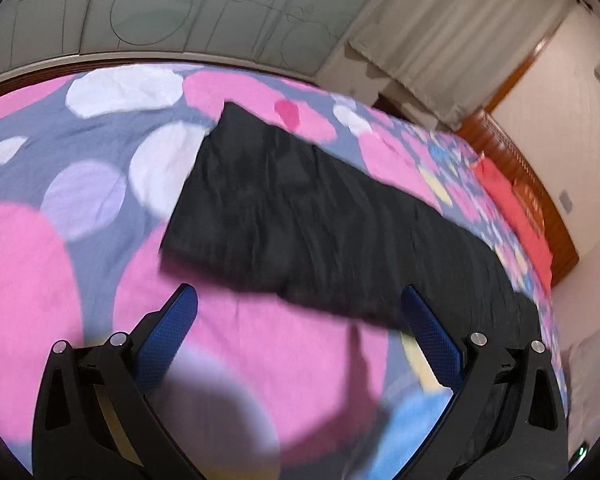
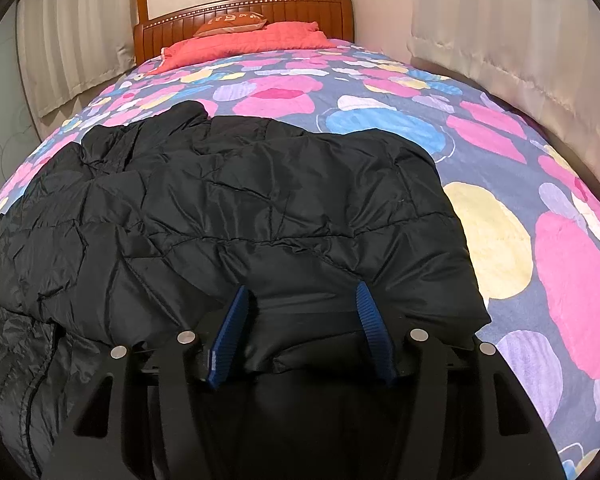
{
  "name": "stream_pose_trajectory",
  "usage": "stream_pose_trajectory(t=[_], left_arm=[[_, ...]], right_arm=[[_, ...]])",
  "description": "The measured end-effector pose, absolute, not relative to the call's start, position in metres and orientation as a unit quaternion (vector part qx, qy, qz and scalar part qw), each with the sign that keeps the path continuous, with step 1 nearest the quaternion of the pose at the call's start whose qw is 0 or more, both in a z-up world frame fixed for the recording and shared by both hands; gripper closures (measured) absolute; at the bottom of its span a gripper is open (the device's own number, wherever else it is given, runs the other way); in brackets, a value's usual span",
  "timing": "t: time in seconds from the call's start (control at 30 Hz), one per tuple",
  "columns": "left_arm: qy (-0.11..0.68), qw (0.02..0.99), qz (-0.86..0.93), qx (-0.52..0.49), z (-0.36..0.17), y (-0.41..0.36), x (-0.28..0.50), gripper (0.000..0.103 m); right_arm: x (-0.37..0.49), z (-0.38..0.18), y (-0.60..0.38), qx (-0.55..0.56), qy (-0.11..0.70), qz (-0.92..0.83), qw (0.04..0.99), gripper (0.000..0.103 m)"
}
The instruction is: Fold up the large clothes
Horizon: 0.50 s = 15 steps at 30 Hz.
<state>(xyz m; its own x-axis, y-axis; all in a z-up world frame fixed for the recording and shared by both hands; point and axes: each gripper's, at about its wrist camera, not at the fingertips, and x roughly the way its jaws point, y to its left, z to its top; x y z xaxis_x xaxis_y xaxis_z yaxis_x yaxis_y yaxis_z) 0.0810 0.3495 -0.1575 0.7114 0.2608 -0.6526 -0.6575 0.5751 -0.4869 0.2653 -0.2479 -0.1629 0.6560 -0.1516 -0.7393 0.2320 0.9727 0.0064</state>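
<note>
A black quilted jacket (image 2: 260, 184) lies spread across the flowered bedspread (image 2: 500, 140), folded over itself into a long strip. My right gripper (image 2: 302, 289) is at its near edge, where a puffy fold of the jacket fills the gap between the blue pads (image 2: 232, 332) and they press on it. In the blurred left wrist view the black jacket (image 1: 300, 208) stretches from the middle to the right. My left gripper (image 1: 299, 294) hovers just before the jacket's near edge, open wide, with only bedspread (image 1: 40, 280) between its fingers.
A red pillow (image 2: 252, 40) and a small cushion (image 2: 230, 22) rest against the wooden headboard (image 2: 244, 8). Curtains (image 2: 520, 40) hang along the bed's right side. A glass-fronted wardrobe (image 1: 140, 8) stands past the bed's far edge in the left wrist view.
</note>
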Motion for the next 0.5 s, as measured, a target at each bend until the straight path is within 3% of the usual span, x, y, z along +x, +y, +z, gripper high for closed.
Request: stream_pose_trajectory(t=[0.17, 0.3, 0.33, 0.47, 0.5], left_arm=[[0.215, 0.838, 0.264, -0.425, -0.155, 0.368, 0.082, 0.006], [0.204, 0.829, 0.284, -0.436, -0.157, 0.374, 0.076, 0.045], [0.208, 0.83, 0.291, -0.429, -0.157, 0.374, 0.075, 0.05], [0.219, 0.828, 0.3, -0.419, -0.159, 0.38, 0.072, 0.087], [0.224, 0.828, 0.3, -0.417, -0.158, 0.381, 0.074, 0.09]], right_arm=[[0.266, -0.163, -0.248, 0.045, 0.4, -0.106, 0.909, 0.045], [0.266, -0.163, -0.248, 0.044, 0.401, -0.106, 0.909, 0.045], [0.266, -0.163, -0.248, 0.043, 0.4, -0.106, 0.909, 0.045], [0.266, -0.163, -0.248, 0.045, 0.401, -0.105, 0.909, 0.045], [0.266, -0.163, -0.248, 0.045, 0.4, -0.105, 0.909, 0.045]])
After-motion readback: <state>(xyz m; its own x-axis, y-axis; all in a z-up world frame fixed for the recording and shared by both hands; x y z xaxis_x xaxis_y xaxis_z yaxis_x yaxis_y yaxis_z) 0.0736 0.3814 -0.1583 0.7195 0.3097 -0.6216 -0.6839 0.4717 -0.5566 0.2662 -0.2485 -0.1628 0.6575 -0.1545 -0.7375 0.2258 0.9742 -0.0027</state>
